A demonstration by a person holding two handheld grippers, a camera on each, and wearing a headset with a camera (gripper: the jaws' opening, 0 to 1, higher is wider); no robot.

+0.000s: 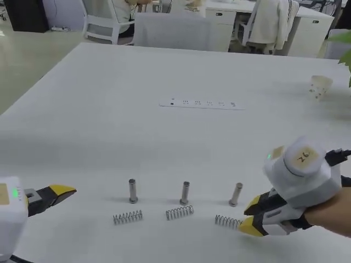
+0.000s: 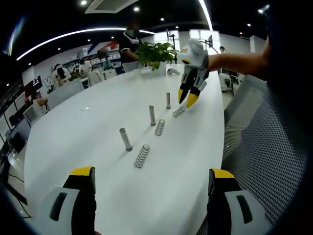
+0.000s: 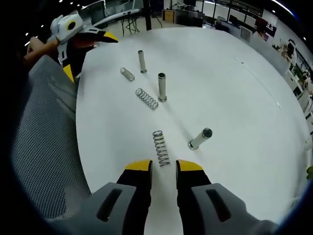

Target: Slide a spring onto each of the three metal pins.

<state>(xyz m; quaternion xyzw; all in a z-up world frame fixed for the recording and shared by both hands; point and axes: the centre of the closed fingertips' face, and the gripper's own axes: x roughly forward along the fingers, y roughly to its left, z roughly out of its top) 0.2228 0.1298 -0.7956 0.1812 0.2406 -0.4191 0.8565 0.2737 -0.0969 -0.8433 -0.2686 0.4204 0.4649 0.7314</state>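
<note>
Three metal pins stand in a row on the white table: left pin [image 1: 132, 190], middle pin [image 1: 185, 193], right pin [image 1: 236, 194]. One spring lies in front of each: left spring [image 1: 128, 217], middle spring [image 1: 180, 212], right spring [image 1: 227, 221]. My right gripper [image 1: 249, 216] is low at the right spring's end. In the right gripper view the right gripper [image 3: 164, 166] is narrowly open, with the near end of that spring [image 3: 160, 147] at the gap between its tips. My left gripper [image 1: 55, 193] hovers left of the row. In its own view the left gripper [image 2: 151, 172] is wide open and holds nothing.
A flush power strip [image 1: 202, 103] sits mid-table and a paper cup [image 1: 320, 86] lies at the far right. Chairs and desks stand beyond the far edge. A grey mesh chair [image 3: 44, 142] is at the near edge. A plant [image 2: 155, 53] stands at the table's end.
</note>
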